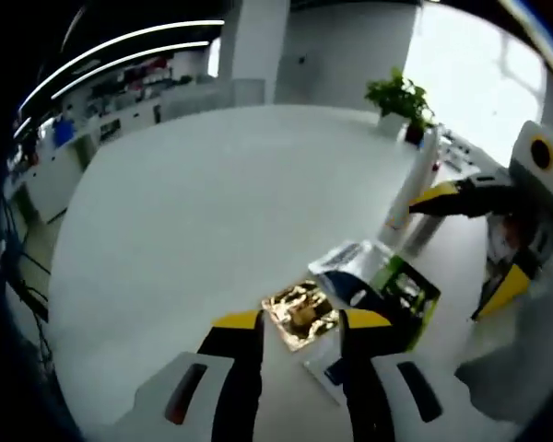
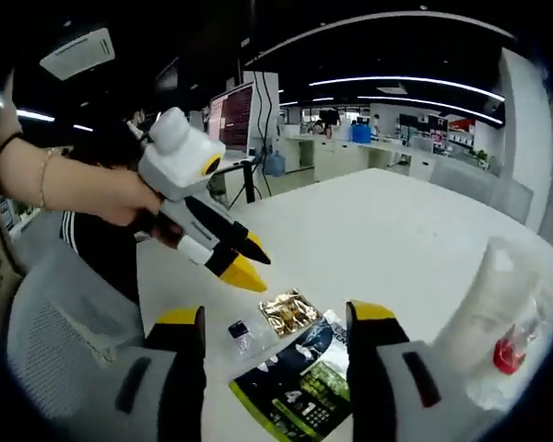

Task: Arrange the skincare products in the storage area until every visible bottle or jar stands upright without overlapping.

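Left gripper [image 1: 300,324] hovers low over the white surface [image 1: 194,212] with its jaws spread and nothing between them, and straight ahead of it, just past the fingertips, lies the cluster of flat packets. Largest thing in play is the surface itself, broad and mostly bare; next is the tall white bottle [image 1: 413,180], which in the left gripper view stands roughly upright beyond the packets, its long axis rising from the surface, with the right gripper at its side near mid-height. In the right gripper view the same bottle [image 2: 493,304] looms close on the right of the right gripper [image 2: 276,324], whose jaws are parted and bare; whether the bottle touches a jaw there I cannot tell. So the bottle lies nearer the right gripper, while the packets lie nearer the left. Smaller again is the dark green-and-black sachet [image 2: 300,387], lying flat with its long axis running away across the surface, overlapping a white-and-blue packet [image 1: 346,258]. Smaller still is the gold foil packet [image 1: 300,313], flat and directly in line with the left gripper, the shortest reach of all. Last is a tiny clear packet [image 2: 241,333] beside the foil.
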Tool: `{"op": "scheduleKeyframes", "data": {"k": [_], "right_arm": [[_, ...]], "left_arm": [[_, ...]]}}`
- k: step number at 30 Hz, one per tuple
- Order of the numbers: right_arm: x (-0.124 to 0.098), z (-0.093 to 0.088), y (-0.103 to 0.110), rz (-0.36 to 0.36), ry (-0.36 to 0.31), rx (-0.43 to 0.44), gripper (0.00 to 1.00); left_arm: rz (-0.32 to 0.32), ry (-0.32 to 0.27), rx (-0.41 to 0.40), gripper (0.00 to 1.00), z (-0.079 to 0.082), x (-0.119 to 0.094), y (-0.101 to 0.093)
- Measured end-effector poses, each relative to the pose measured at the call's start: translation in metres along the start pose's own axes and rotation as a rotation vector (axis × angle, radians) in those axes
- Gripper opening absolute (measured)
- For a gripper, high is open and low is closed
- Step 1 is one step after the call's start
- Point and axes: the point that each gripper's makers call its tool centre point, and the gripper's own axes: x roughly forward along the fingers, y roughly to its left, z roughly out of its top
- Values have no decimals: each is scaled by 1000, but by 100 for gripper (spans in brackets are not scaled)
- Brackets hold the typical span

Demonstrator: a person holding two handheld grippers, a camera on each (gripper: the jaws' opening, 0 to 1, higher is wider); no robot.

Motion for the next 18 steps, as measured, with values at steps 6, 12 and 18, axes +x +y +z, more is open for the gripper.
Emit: {"op": "scheduleKeyframes", "data": {"k": [6, 12, 18], "right_arm": [[-49, 14, 1, -67, -66, -29, 70], [-101, 8, -22, -220, -119, 57, 75], [-154, -17, -60, -446, -153, 207, 85]], "left_arm": [[11, -60, -23, 40, 9, -24, -17], [40, -136, -81, 51, 10, -56, -35], [105, -177, -135, 65, -7, -87, -46]]}}
